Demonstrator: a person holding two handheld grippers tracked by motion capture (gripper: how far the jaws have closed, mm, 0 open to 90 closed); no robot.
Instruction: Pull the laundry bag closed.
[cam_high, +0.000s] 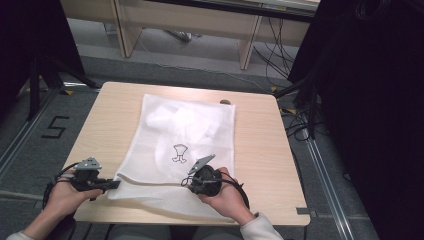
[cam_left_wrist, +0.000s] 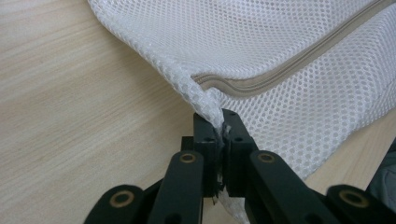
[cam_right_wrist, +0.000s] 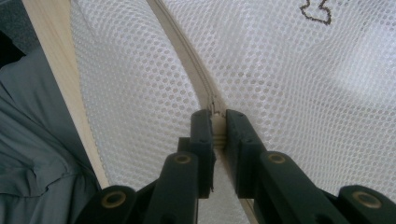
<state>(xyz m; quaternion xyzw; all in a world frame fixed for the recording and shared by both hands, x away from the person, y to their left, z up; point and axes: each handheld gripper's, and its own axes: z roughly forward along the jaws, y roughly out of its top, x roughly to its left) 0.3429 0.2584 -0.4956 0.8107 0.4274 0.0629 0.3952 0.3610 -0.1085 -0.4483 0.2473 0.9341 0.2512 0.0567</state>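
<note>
Holding a white mesh laundry bag (cam_high: 185, 145) flat on the wooden table (cam_high: 260, 150), both grippers work its near edge. Landmark for all places: the beige zipper (cam_left_wrist: 261, 84) that runs along that near edge of the bag.

Left gripper (cam_high: 107, 184): jaws clenched on the bag's corner at the zipper's left end. In the left gripper view a twisted pinch of mesh (cam_left_wrist: 211, 109) sits between the two black pads, and the zipper tape starts just beyond the tips and runs away to the right.

Right gripper (cam_high: 192, 182): jaws clamped directly on the zipper line. In the right gripper view what looks like the slider or its pull (cam_right_wrist: 216, 122) is caught between the pads, with the zipper (cam_right_wrist: 184, 51) continuing straight ahead of the tips; I cannot tell for certain whether it is the pull tab or only tape.

Key relation: the zipper's long axis lies across the table, roughly on the line joining the two grippers. The left one anchors one end; the right one sits well along the zipper from it, toward the bag's middle.

Judgement: the next move is probably a slide of the right gripper along this axis, while the left keeps the corner taut. Pulling off-axis would likely bunch the mesh rather than run the slider.

A small dark printed figure (cam_high: 180, 153) lies on the bag beyond the zipper.
</note>
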